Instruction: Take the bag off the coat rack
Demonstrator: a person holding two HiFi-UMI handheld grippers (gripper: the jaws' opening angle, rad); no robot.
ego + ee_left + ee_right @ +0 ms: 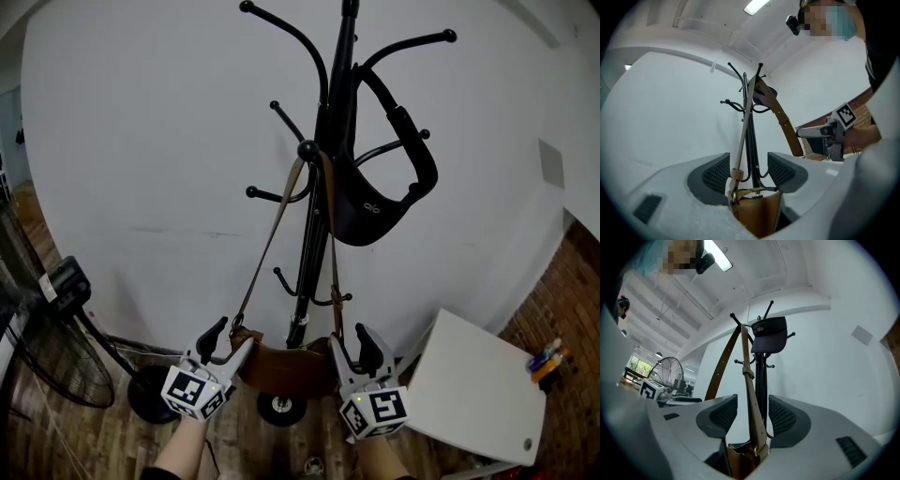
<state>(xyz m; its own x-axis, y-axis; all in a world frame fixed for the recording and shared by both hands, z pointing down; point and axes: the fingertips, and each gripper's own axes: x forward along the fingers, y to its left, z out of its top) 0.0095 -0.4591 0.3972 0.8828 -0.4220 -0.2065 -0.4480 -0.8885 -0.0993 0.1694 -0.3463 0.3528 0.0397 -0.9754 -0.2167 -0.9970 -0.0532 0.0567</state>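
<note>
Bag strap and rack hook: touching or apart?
Touching. Head view: the strap loops over the ball-tipped hook of the coat rack, both sides hanging from it down to the bag.

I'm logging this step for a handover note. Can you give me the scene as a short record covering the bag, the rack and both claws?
bag: brown bag, hanging low by its strap from a knob of the coat rack
also on rack: black visor on an upper hook
left: left claw, jaws apart, astride the bag's left end
right: right claw, jaws apart, astride the bag's right end, strap between them
task state: bag not yet off the rack
nearby: white table at right, fan at left
</note>
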